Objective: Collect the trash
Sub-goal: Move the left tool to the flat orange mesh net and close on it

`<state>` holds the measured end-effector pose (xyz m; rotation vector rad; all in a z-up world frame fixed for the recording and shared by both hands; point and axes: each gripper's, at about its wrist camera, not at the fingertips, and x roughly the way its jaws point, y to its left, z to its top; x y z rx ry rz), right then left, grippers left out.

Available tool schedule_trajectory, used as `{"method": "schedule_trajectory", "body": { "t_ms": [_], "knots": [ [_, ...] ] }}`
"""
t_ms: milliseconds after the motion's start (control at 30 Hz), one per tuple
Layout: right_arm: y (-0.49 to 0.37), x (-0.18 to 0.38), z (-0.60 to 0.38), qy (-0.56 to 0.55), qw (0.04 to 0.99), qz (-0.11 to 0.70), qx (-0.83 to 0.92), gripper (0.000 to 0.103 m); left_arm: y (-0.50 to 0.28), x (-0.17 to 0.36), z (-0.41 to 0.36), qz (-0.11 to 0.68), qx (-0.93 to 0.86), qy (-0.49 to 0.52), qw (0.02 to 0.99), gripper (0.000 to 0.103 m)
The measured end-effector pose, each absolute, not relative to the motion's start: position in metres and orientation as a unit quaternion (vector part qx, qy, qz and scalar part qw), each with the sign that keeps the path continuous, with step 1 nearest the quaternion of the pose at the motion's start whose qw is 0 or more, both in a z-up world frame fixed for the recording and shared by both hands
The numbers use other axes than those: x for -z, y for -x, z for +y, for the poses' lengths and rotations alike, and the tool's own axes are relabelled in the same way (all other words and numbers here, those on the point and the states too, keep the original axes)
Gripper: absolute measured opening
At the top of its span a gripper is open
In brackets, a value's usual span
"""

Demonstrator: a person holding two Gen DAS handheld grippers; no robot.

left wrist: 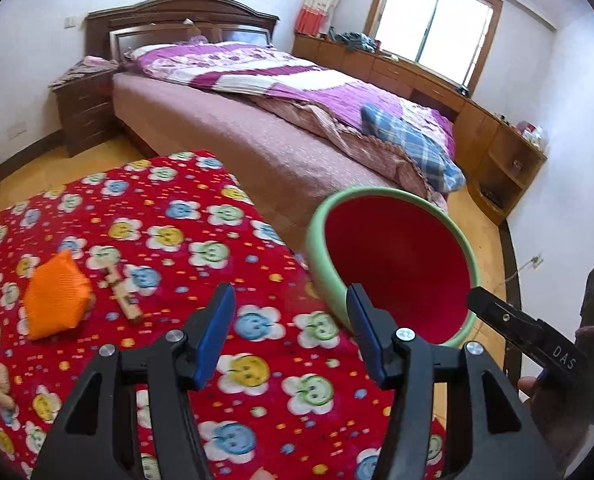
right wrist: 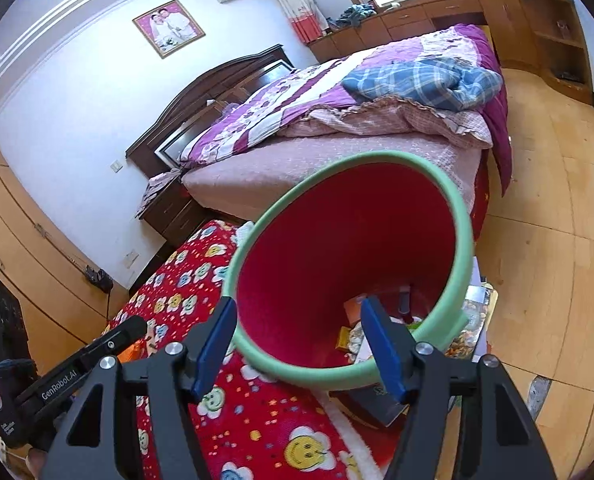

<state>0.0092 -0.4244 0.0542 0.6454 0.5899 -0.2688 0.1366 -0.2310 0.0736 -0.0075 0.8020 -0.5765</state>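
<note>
A round bin (left wrist: 393,264) with a green rim and red inside is tilted at the right edge of the red flowered blanket (left wrist: 157,232). My right gripper (right wrist: 297,344) straddles the bin's green rim (right wrist: 281,368) with its fingers wide apart; whether it grips is unclear. Small wrappers (right wrist: 351,338) lie at the bin's bottom. My left gripper (left wrist: 291,336) is open and empty above the blanket. An orange packet (left wrist: 55,298), a beige wrapper (left wrist: 123,294) and a peanut-like scrap (left wrist: 3,386) lie on the blanket to its left.
A bed (left wrist: 281,120) with a purple quilt and a blue plaid cloth (left wrist: 413,140) stands behind. A dark nightstand (left wrist: 85,112) is at its left, wooden cabinets (left wrist: 493,152) at the right. Wooden floor (right wrist: 545,240) and printed boxes (right wrist: 469,328) lie beside the bin.
</note>
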Motion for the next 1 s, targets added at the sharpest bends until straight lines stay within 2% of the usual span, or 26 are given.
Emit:
{"method": "schedule_trajectory", "body": {
  "t_ms": [300, 400, 633, 700, 767, 867, 900, 1000],
  "knots": [
    [-0.019, -0.066, -0.392, -0.289, 0.906, 0.291, 0.108, 0.068, -0.141, -0.083, -0.182, 0.364, 0.228, 0.011, 0.903, 0.058],
    [-0.023, -0.067, -0.382, -0.278, 0.908, 0.296, 0.105, 0.074, -0.144, -0.086, -0.165, 0.355, 0.210, 0.003, 0.911, 0.058],
    [-0.030, -0.066, -0.365, -0.268, 0.907, 0.308, 0.099, 0.075, -0.161, -0.081, -0.126, 0.351, 0.157, -0.008, 0.923, 0.058],
    [-0.033, -0.065, -0.360, -0.264, 0.908, 0.310, 0.098, 0.080, -0.169, -0.077, -0.114, 0.352, 0.144, -0.009, 0.925, 0.058],
    [-0.037, -0.064, -0.357, -0.262, 0.908, 0.313, 0.097, 0.081, -0.177, -0.072, -0.104, 0.357, 0.131, -0.009, 0.925, 0.058],
    [-0.044, -0.060, -0.350, -0.258, 0.907, 0.320, 0.096, 0.081, -0.192, -0.061, -0.092, 0.377, 0.124, -0.004, 0.918, 0.063],
    [-0.047, -0.059, -0.348, -0.255, 0.906, 0.323, 0.097, 0.082, -0.197, -0.056, -0.089, 0.385, 0.123, 0.002, 0.915, 0.069],
    [-0.054, -0.055, -0.342, -0.250, 0.906, 0.329, 0.096, 0.086, -0.209, -0.041, -0.082, 0.402, 0.119, 0.011, 0.908, 0.075]
  ]
}}
